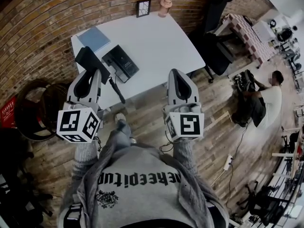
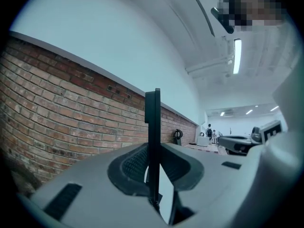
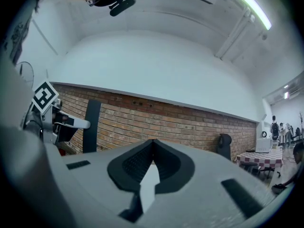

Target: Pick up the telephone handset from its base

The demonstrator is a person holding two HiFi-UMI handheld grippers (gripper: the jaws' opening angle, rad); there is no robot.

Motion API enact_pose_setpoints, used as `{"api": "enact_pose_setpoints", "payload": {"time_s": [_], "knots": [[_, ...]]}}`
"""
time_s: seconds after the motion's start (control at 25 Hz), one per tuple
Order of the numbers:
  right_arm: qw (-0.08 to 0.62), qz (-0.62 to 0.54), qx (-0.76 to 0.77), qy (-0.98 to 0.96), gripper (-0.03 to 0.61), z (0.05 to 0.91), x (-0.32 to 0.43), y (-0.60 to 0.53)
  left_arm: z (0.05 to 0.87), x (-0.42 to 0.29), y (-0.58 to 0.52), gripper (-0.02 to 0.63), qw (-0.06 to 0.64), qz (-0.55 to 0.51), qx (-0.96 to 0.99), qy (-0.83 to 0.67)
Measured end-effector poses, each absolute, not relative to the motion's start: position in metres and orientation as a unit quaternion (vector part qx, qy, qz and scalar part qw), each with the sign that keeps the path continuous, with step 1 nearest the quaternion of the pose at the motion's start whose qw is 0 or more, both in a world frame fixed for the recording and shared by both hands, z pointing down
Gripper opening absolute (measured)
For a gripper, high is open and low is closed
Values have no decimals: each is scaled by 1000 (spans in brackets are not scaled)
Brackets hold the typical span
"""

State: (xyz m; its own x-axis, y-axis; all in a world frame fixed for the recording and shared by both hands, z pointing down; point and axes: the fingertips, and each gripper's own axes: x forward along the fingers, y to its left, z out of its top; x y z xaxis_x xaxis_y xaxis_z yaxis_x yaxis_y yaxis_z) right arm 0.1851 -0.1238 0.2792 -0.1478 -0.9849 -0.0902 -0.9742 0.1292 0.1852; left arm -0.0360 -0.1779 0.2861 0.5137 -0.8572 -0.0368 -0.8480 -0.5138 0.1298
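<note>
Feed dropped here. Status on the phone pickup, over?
Left gripper shut on handset, off its base on the table. Right gripper shut, empty. Cord hangs at table edge; nothing in the way.

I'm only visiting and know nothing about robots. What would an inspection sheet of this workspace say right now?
Surface: white table by the brick wall.
Job's things: black handset off its base, held left of it.
Clutter: blue notebook, framed picture, pinkish ornament.
Grippers: left gripper, fingers shut on the handset; right gripper shut, empty.
Cables: cord hanging from the handset; power strip with lead on the floor.
Surroundings: wooden floor, office chair, person seated on the floor.
</note>
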Motion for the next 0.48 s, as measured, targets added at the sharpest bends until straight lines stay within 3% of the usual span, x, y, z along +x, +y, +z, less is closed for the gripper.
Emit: {"api": "enact_pose_setpoints", "payload": {"time_s": [0.48], "knots": [[25,-99,661,-744,3,280,190,-96,282,-35,-154,69,36,-47,867,-494]]}}
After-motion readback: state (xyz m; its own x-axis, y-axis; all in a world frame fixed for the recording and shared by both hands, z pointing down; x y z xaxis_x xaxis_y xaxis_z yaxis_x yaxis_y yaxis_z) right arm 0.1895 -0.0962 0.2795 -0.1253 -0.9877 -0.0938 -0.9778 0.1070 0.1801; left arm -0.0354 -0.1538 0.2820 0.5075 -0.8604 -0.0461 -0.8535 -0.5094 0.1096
